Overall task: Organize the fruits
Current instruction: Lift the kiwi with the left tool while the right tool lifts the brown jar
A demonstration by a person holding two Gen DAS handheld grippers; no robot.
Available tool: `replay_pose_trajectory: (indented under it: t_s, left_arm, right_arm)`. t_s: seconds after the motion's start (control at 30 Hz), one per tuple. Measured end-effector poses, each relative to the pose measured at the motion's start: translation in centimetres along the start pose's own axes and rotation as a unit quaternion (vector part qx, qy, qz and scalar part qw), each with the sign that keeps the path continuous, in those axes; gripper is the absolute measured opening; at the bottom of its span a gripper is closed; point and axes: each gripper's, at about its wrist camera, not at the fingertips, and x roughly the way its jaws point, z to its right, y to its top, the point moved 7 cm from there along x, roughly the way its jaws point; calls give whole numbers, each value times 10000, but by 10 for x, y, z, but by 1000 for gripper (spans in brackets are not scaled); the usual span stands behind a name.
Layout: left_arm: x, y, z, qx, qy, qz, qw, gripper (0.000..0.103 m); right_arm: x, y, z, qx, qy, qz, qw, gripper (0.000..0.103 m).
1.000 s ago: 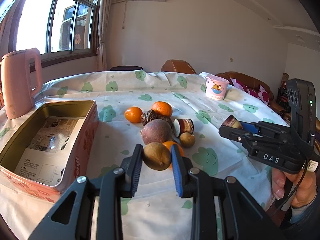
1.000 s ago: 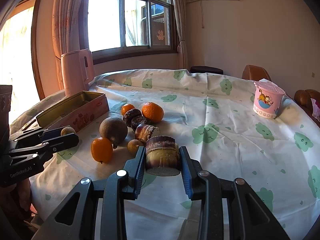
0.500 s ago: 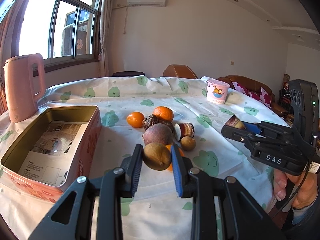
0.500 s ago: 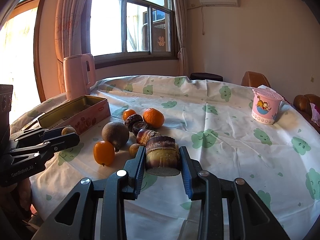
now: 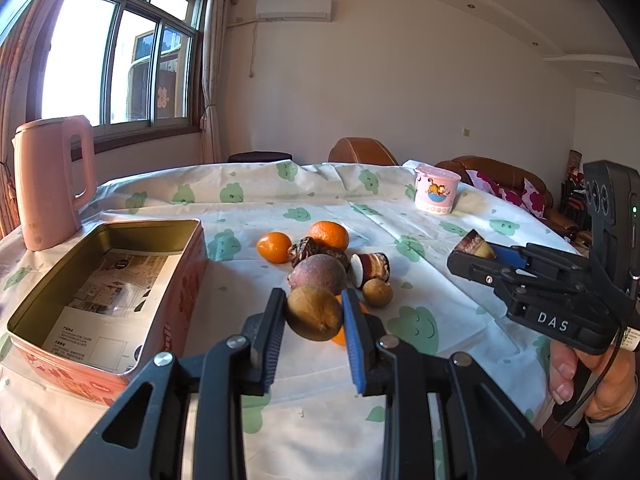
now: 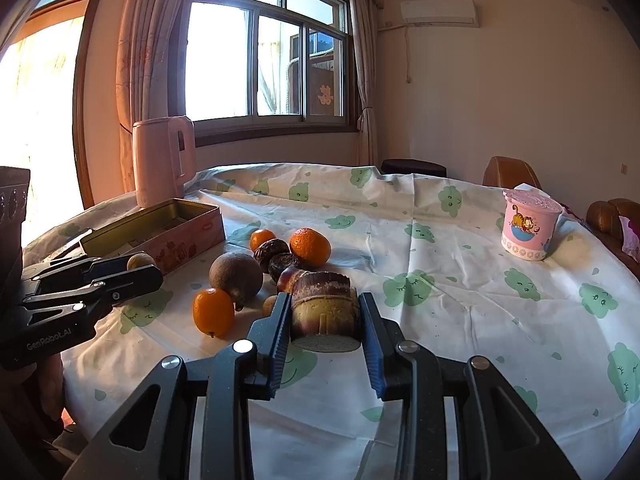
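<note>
My left gripper (image 5: 314, 305) is shut on a round brown fruit (image 5: 314, 314), held above the cloth in front of the fruit pile. The pile holds an orange (image 5: 329, 235), a small orange (image 5: 274, 247), a purple-brown passion fruit (image 5: 317, 274), a cut cane piece (image 5: 370, 266) and a little brown fruit (image 5: 377, 293). An open tin box (image 5: 192, 280) lies to the left. My right gripper (image 6: 325, 300) is shut on a short sugarcane piece (image 6: 324, 314). In the right wrist view the left gripper (image 6: 140, 269) shows at the left with its fruit (image 6: 140, 259).
A pink kettle (image 5: 52, 180) stands behind the tin, and a pink cartoon cup (image 5: 436, 192) stands at the far right of the table. Brown chairs (image 5: 360, 152) and a sofa line the far edge. A hand (image 5: 592, 376) grips the right handle.
Both views have tipped up slightly, so the table sits lower in frame. Each gripper keeps its hold, and the pile has not moved.
</note>
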Motion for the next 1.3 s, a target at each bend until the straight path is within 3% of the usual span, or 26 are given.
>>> replay_pose_trajectory:
  t_s: [0.67, 0.93, 1.3]
  left_arm:
    - [-2, 2, 2, 56, 43, 83, 9999, 30]
    - [-10, 8, 2, 135, 183, 329, 9992, 30]
    - [-10, 8, -4, 128, 259, 353, 9990, 30]
  right_arm:
    - [-10, 2, -3, -120, -40, 314, 9994, 35]
    - [-20, 5, -7, -256, -78, 632, 9976, 35]
    - [-20, 6, -6, -221, -104, 633, 9977, 35]
